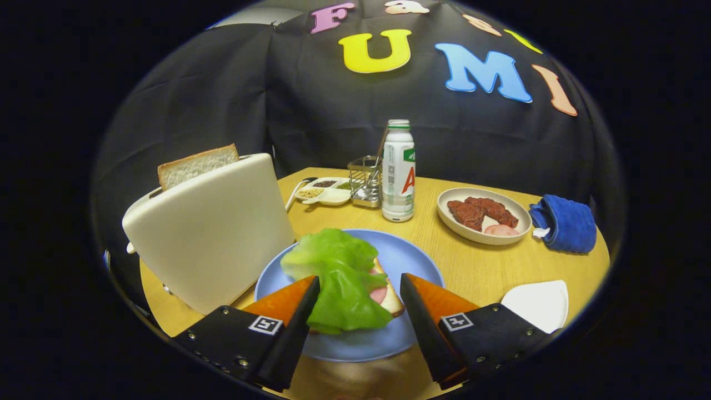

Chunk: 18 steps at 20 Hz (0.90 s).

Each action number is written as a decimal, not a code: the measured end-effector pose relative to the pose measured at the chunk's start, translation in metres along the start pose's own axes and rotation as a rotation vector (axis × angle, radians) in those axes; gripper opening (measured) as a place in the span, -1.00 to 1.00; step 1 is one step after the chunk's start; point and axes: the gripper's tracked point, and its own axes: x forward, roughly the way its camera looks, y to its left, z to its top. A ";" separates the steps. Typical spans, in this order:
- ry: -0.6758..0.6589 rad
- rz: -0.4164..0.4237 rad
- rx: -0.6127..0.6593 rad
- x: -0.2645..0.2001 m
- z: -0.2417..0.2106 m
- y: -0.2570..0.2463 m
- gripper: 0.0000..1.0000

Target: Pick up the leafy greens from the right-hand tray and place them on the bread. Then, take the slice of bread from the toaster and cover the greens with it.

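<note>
- Gripper [360,289] spread wide, holding nothing.
- Leafy greens [333,272] between its fingers, apparently resting on the bread [391,300], lower centre.
- Toaster [208,233] at left holds a slice [195,165].

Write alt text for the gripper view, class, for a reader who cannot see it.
The open gripper hangs over a blue plate, its fingers either side of leafy greens lying on bread with a pink slice. Beside the plate, a bread slice stands in a toaster.
</note>
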 end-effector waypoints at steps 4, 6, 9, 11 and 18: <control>-0.165 -0.063 0.034 -0.035 0.029 0.001 0.77; -0.244 -0.070 0.056 -0.048 0.043 0.011 0.77; -0.362 -0.100 0.055 -0.067 0.065 0.035 0.77; -0.429 -0.105 0.035 -0.075 0.075 0.062 0.77; -0.456 0.014 -0.012 -0.077 0.083 0.156 0.76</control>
